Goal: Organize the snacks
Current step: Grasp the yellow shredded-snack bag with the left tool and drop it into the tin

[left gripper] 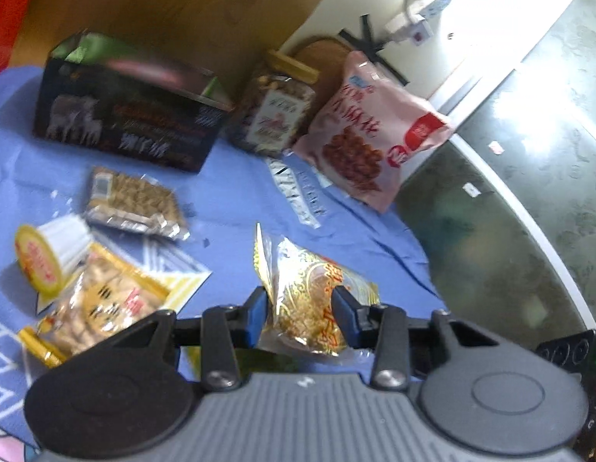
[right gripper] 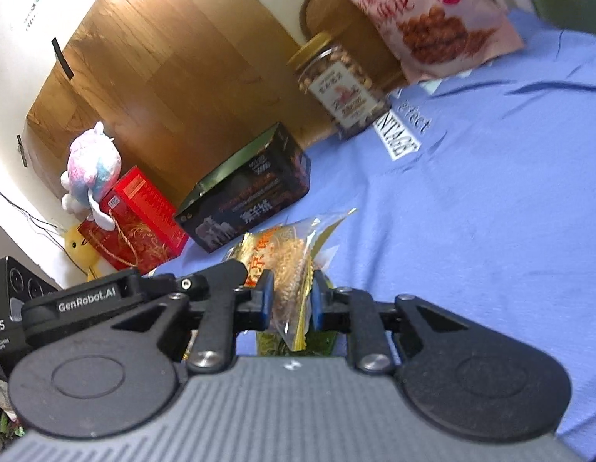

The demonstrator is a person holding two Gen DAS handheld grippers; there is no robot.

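My left gripper [left gripper: 300, 308] is shut on a yellow clear noodle snack packet [left gripper: 309, 292] over the blue cloth [left gripper: 228, 188]. My right gripper [right gripper: 292, 300] is shut on the same noodle snack packet [right gripper: 286, 261]; the left gripper's body [right gripper: 105, 292] shows beside it. A dark box [left gripper: 132, 115], a nut jar [left gripper: 275, 111] with a yellow lid and a pink snack bag [left gripper: 371, 134] stand at the back. A cracker packet [left gripper: 136, 200], a white-and-yellow cup [left gripper: 47, 258] and a yellow biscuit bag [left gripper: 101, 308] lie at the left.
A wooden panel [right gripper: 163, 77] backs the table. A red gift box [right gripper: 140, 219] and plush toys [right gripper: 90, 169] sit left of the dark box [right gripper: 251, 200]. The table edge drops to a dark floor [left gripper: 509, 231] on the right in the left wrist view.
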